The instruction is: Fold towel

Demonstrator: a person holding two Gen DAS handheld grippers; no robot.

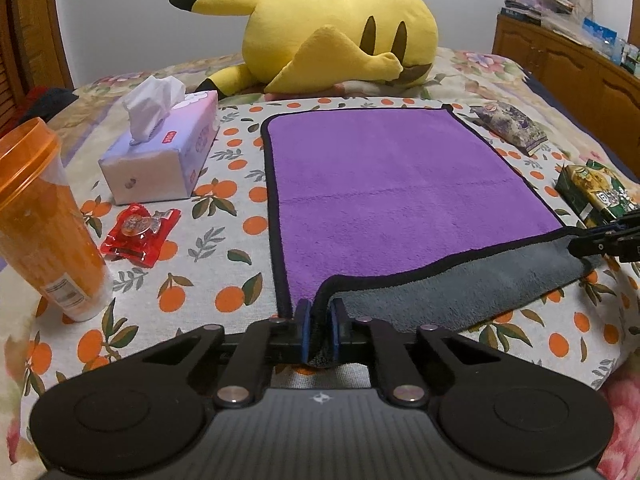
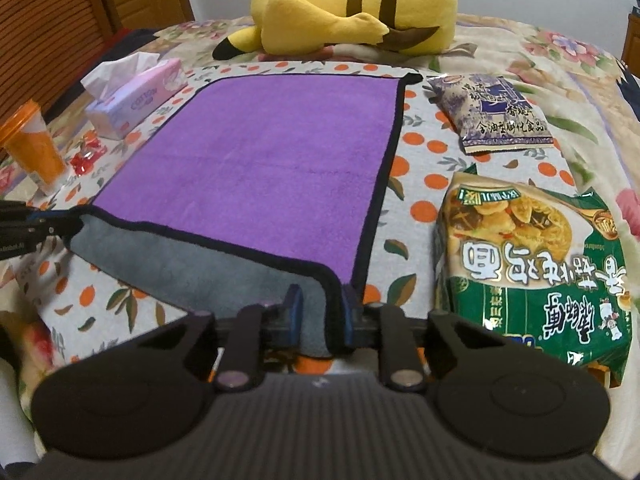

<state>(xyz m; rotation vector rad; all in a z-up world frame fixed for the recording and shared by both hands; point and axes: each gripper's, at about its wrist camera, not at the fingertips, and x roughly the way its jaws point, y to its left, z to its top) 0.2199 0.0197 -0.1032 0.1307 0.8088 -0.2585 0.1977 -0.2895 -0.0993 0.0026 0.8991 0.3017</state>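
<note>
left wrist view: the left gripper (image 1: pixel 319 316) is pinching the purple towel (image 1: pixel 400 188) by its near-left corner, the right gripper (image 2: pixel 320 304) is clamping the near-right; first fold seems starting, needing both corners carried evenly toward the far edge by the plush (image 1: pixel 340 36).

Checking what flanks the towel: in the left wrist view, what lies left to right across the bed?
Orange cup → red candy packet → tissue box → purple towel → green noodle packet.

Both grippers, left (image 1: pixel 319 320) and right (image 2: pixel 319 312): black ribbed bodies, silver pivots, seemingly blue-padded jaws.
</note>
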